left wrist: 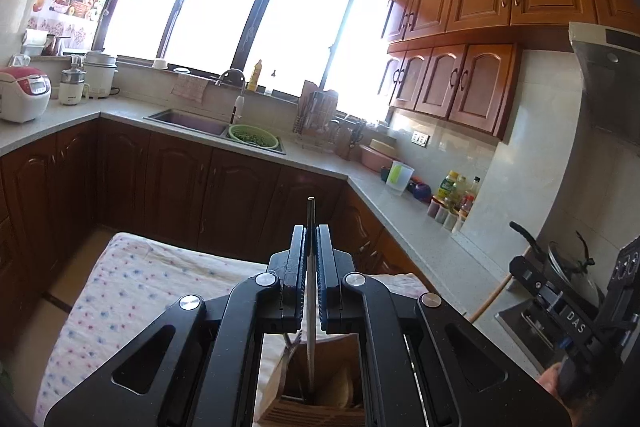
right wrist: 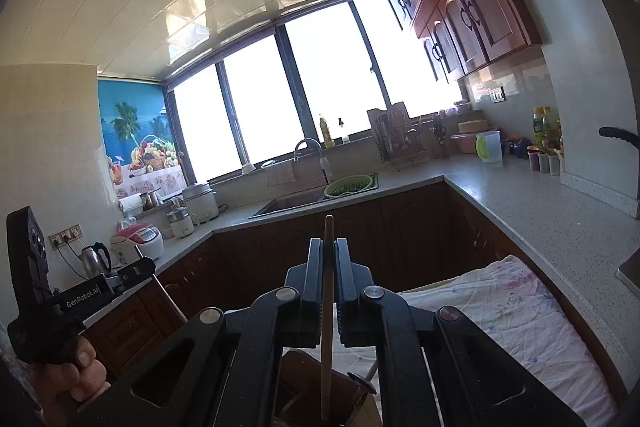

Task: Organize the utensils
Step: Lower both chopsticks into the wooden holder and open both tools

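Observation:
My left gripper (left wrist: 311, 231) is shut on a thin metal utensil (left wrist: 311, 287) that stands upright between the jaws. Its lower end reaches into a brown wooden utensil holder (left wrist: 316, 403) seen below the gripper. My right gripper (right wrist: 329, 245) is shut on a wooden chopstick (right wrist: 327, 327), also upright, with its lower end down in the same holder (right wrist: 304, 383). A dark spoon-like utensil (right wrist: 362, 381) leans in the holder. Each gripper shows at the edge of the other's view: the right one (left wrist: 576, 311), the left one (right wrist: 52, 291).
The holder stands on a table covered by a dotted white cloth (left wrist: 132, 279). Around it runs a grey kitchen counter (left wrist: 404, 203) with a sink (left wrist: 188, 119), green colander (left wrist: 253, 137), dish rack (left wrist: 316, 119), rice cooker (left wrist: 22, 93), bottles (left wrist: 452, 187) and a stove with a pot (left wrist: 568, 267).

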Available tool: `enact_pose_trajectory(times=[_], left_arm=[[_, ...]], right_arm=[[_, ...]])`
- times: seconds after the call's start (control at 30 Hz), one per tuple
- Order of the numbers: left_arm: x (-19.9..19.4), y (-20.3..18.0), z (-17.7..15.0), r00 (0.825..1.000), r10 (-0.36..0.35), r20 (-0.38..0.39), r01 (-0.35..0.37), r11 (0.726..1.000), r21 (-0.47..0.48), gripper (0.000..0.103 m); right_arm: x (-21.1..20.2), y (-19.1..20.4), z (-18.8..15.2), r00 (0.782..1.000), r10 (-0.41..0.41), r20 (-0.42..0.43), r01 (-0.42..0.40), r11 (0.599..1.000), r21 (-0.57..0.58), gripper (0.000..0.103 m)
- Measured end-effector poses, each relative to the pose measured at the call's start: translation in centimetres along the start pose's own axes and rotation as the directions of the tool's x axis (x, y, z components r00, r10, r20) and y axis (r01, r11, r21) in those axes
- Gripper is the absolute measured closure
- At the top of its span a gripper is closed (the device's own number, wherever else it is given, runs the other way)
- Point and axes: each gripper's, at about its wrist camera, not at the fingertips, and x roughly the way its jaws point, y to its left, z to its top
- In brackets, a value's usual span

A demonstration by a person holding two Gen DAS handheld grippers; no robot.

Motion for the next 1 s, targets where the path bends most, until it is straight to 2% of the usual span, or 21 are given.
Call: enact_pose_trajectory(times=[0.23,0.43,0.8,0.9,0.97,1.0], left_arm=[[2.6,1.2,-4.1,0.998,0.015,-0.066,-0.017,1.000,-0.025,0.099],[3.6,1.3,-6.7,0.991,0.016,-0.134,-0.016,1.000,0.002,0.099],[4.2,1.1,-7.6,0.987,0.029,-0.159,-0.026,0.999,0.020,0.098],[4.0,1.5,-7.3,0.985,0.021,-0.171,-0.021,1.000,0.003,0.097],[3.5,1.6,-7.0,0.986,0.013,-0.169,-0.013,1.000,0.000,0.091],[3.1,1.6,-7.0,0.986,0.018,-0.165,-0.017,1.000,0.005,0.086]], right_arm=[[0.9,-1.0,-3.6,0.998,-0.037,-0.041,0.038,0.999,0.005,0.098],[2.3,-1.8,-6.2,0.991,-0.046,-0.126,0.049,0.999,0.020,0.098],[2.3,-2.6,-6.3,0.984,-0.053,-0.170,0.064,0.996,0.059,0.096],[2.3,-2.7,-6.1,0.984,-0.049,-0.173,0.062,0.996,0.071,0.092],[1.9,-2.7,-5.8,0.986,-0.042,-0.162,0.056,0.995,0.080,0.089],[1.7,-2.8,-5.7,0.987,-0.037,-0.155,0.051,0.995,0.088,0.076]])
